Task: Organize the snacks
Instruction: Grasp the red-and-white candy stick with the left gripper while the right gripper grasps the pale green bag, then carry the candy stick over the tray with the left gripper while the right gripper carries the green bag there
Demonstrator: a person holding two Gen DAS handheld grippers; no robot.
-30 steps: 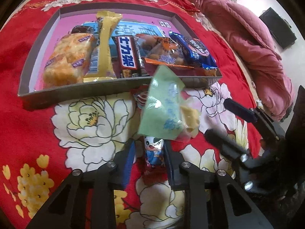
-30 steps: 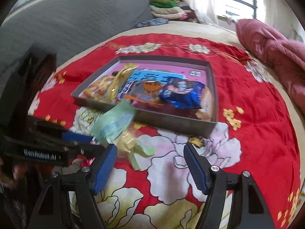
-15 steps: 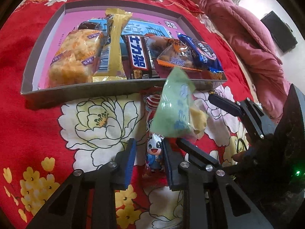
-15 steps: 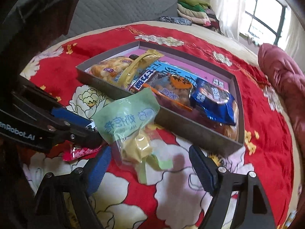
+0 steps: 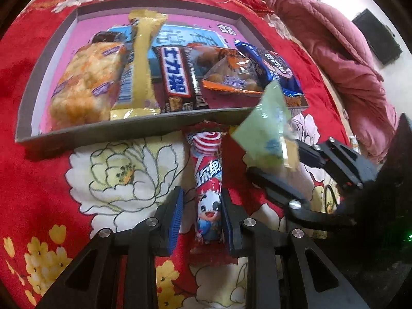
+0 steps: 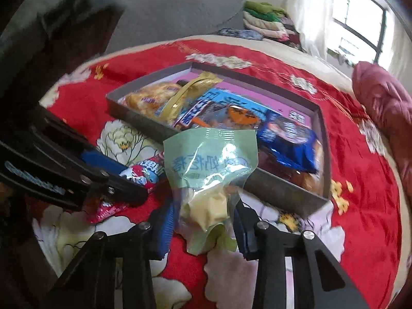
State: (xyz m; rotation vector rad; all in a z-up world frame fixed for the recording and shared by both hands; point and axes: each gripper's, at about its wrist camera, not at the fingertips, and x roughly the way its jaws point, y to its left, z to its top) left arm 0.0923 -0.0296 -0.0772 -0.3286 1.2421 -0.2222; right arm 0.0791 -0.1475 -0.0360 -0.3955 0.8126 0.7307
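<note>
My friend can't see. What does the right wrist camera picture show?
The right gripper pinches a pale green, see-through snack bag with yellow pieces inside, over a red flowered bedspread. Behind it, a shallow grey box holds several snack packets.

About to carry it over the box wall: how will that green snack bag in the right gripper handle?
Likely floppy: the green snack bag is thin crinkled film, pinched low in the right gripper, its top standing loose. Probably light; the pale contents fill little of it. Glossy film may slip, so hold firm over the box.
</note>
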